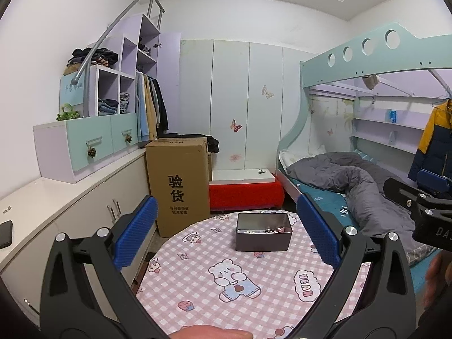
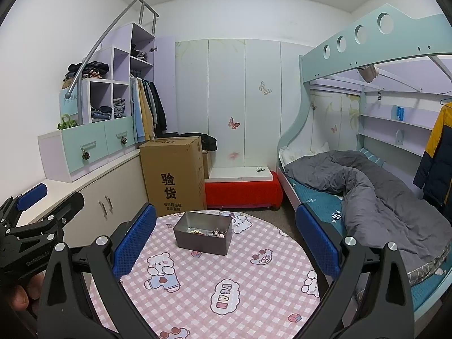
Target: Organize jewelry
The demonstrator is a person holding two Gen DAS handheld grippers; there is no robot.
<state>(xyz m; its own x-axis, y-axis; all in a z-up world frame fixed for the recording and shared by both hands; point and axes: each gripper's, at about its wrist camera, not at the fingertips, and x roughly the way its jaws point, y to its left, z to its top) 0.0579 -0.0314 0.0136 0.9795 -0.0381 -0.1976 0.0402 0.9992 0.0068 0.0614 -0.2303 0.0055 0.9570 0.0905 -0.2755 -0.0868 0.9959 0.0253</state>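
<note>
A dark grey metal box (image 1: 263, 234) stands on the far part of a round table with a pink checked cloth (image 1: 231, 282). Small jewelry pieces (image 1: 273, 230) lie on its bottom. In the right wrist view the same box (image 2: 202, 237) holds the jewelry (image 2: 207, 232) toward its near side. My left gripper (image 1: 226, 234) is open, held above the table's near half, nothing between its blue pads. My right gripper (image 2: 226, 237) is open too, short of the box and empty. Each gripper shows at the edge of the other's view.
A tall cardboard carton (image 1: 180, 183) and a red bench (image 1: 245, 195) stand beyond the table. White cabinets (image 1: 70, 214) with a phone (image 1: 5, 233) on top run along the left. A bunk bed with a grey duvet (image 1: 361, 180) fills the right.
</note>
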